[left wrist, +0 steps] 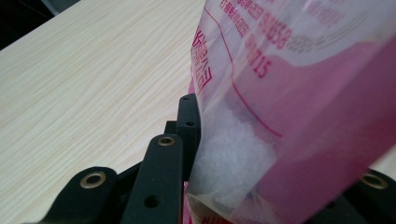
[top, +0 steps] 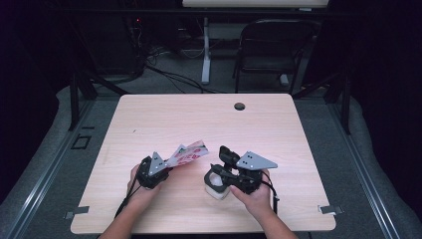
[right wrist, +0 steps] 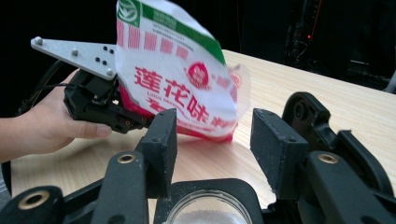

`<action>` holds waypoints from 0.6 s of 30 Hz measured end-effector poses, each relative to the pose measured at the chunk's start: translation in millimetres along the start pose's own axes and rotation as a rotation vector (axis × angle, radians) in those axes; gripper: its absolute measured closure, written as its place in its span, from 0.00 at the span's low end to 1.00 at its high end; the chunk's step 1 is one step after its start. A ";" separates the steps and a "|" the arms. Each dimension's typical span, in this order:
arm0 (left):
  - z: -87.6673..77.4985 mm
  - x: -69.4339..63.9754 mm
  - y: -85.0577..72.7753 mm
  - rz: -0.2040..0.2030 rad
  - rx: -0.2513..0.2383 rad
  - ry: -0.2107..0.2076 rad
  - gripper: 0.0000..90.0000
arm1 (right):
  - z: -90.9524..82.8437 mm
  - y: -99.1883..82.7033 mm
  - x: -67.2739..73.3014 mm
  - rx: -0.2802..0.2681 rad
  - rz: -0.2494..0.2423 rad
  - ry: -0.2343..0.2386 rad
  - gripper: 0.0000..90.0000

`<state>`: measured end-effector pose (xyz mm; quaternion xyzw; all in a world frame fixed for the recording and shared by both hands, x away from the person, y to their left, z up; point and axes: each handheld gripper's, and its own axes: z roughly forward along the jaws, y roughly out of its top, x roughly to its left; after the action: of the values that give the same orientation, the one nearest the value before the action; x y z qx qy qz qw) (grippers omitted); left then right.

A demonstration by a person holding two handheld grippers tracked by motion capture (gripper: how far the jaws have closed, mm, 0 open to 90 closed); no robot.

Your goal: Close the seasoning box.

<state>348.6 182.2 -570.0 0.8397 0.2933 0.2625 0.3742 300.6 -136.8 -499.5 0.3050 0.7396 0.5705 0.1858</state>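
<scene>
Hands come in from the near edge of the table (top: 149, 114), forearms angled inward toward each other. We see the left hand (top: 142, 191) wrapped round the left tool (top: 158, 172), which points up and to the right; its jaws are clamped on the lower end of a pink and white bag (top: 188, 153), held tilted just above the wood. In the left tool's own view white grains lie inside the bag (left wrist: 289, 116) right against the black jaw. The right hand (top: 256, 194) holds the right tool (top: 221, 167) with its jaws standing well apart and nothing pinched between them; a small white-filled jar (top: 217, 187) sits directly beneath it, its glass rim (right wrist: 208, 212) showing below the jaws.

On the bag (right wrist: 177, 79) we read large red Chinese characters, a round red emblem, a green band with a leaf mark along the top, and a line of small Latin lettering too fine to make out. Red digits run along its clear back.

Both tools work near the table's front edge; the far half of the table lies open up to a round cable hole (top: 240, 106).
</scene>
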 end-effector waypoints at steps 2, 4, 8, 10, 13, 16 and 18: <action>-1.0 3.1 -0.9 -0.023 -0.007 0.001 0.85 | 0.3 -0.8 -0.8 0.003 0.005 -0.003 0.57; -2.6 6.6 -1.8 -0.040 -0.017 0.008 0.85 | 0.5 -1.4 -1.4 0.006 0.003 -0.007 0.57; -7.0 15.8 -4.4 -0.090 -0.032 0.026 0.85 | -0.1 -1.8 -2.8 0.010 0.002 -0.014 0.57; -9.4 21.6 -6.5 -0.115 -0.037 0.043 0.85 | 0.0 -2.3 -3.2 0.001 0.012 -0.018 0.57; -13.5 31.3 -10.5 -0.154 -0.036 0.075 0.85 | -0.5 -2.5 -3.9 0.004 0.013 -0.018 0.57; -17.9 40.3 -14.8 -0.181 -0.019 0.128 0.85 | -0.3 -3.0 -4.3 0.009 0.011 -0.021 0.57; -20.1 45.4 -17.9 -0.198 -0.001 0.173 0.85 | -0.4 -3.2 -4.5 0.011 0.011 -0.022 0.57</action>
<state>361.4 232.9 -562.3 0.7805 0.4059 0.2960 0.3720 303.0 -140.5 -502.8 0.3161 0.7389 0.5642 0.1891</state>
